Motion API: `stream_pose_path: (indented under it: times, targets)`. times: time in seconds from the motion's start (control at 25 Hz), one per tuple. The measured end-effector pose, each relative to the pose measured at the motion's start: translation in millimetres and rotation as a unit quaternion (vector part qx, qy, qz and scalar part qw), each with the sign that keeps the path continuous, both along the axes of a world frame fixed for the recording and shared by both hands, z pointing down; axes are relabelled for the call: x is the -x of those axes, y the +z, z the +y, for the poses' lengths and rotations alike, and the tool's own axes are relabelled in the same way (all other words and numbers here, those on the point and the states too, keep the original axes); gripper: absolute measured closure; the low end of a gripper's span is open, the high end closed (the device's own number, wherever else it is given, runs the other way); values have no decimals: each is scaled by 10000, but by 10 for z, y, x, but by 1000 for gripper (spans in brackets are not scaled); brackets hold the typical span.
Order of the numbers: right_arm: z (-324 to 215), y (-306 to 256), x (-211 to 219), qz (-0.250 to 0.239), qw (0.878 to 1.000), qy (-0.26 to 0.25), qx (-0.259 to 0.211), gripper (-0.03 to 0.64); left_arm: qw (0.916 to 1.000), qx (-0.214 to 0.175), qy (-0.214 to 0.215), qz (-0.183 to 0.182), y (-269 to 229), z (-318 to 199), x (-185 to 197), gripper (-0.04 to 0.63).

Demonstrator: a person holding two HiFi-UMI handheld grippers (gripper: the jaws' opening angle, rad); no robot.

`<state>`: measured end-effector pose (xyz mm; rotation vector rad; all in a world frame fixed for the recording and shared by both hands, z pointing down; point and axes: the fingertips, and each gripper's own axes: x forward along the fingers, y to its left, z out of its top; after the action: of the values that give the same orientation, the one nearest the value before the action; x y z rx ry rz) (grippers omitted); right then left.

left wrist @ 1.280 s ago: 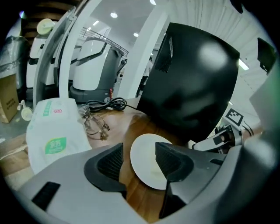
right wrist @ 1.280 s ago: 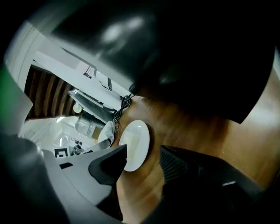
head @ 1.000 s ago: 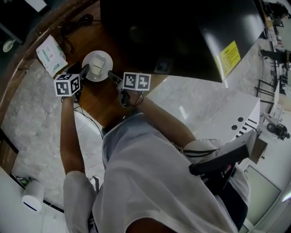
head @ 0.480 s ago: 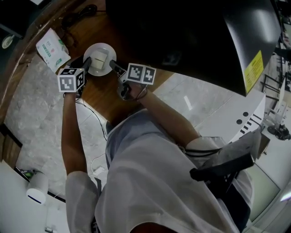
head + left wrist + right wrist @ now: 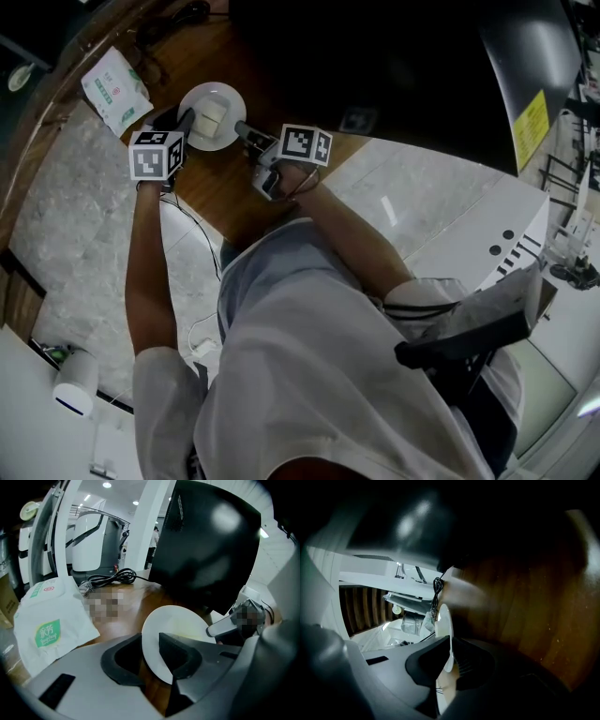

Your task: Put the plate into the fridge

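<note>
The black fridge (image 5: 403,66) rises just beyond the plate, and its dark side fills the far part of your view. No open door shows from here, so you will probably have to carry the plate round to its front. The wooden table (image 5: 225,192) lies under the plate; I cannot tell whether the plate has left the wood yet. A white packet (image 5: 114,91) with green print lies to the plate's left, near it but apart. A black cable (image 5: 110,578) is coiled beyond the plate, clear of it. The white plate (image 5: 231,101) carries a pale block (image 5: 213,116) near its middle.

Your left hand-held gripper (image 5: 185,125) is at the plate's left rim. Its jaws have just been closing, and the rim sits pinched between the pads. Your right hand-held gripper (image 5: 244,129) is at the opposite rim. Its jaws have just been closing too, and they are clenched on the thin edge.

To lift well, raise both hands together at the same pace, so the plate stays level and the block does not slide. Keep the gap between your hands constant, because pulling apart could draw a rim out of the pads. Both grips look shallow, taking only the edge, so avoid rolling either wrist. Steer away from the packet and the cable as you turn toward the fridge.
</note>
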<state>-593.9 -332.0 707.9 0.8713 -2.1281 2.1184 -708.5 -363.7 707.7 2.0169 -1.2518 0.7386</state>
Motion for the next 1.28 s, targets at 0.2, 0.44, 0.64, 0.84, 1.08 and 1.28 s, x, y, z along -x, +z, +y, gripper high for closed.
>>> stream_pose_path:
  times: [0.2, 0.44, 0.64, 0.84, 1.08, 1.28]
  targets:
    - [239, 8, 87, -93, 9994, -332, -26, 591, 9999, 83, -62, 82, 16, 225, 71, 465]
    - [576, -61, 103, -63, 9987, -491, -99, 594, 10000, -76, -45, 11, -50, 578, 95, 464]
    - [920, -229, 71, -10, 9972, -688, -294, 595, 9994, -203, -256, 101, -151, 964, 74, 465]
    - [1286, -355, 21, 38, 9945, -922, -493, 595, 9972, -219, -553, 461, -199, 1373, 31, 466]
    - [1608, -435, -166, 47, 9925, -1070, -590, 595, 9958, -325, -663, 537, -317, 1748, -127, 472]
    - [1783, -544, -381, 54, 9896, -1236, -736, 595, 9930, -418, -875, 679, -458, 1972, -314, 483]
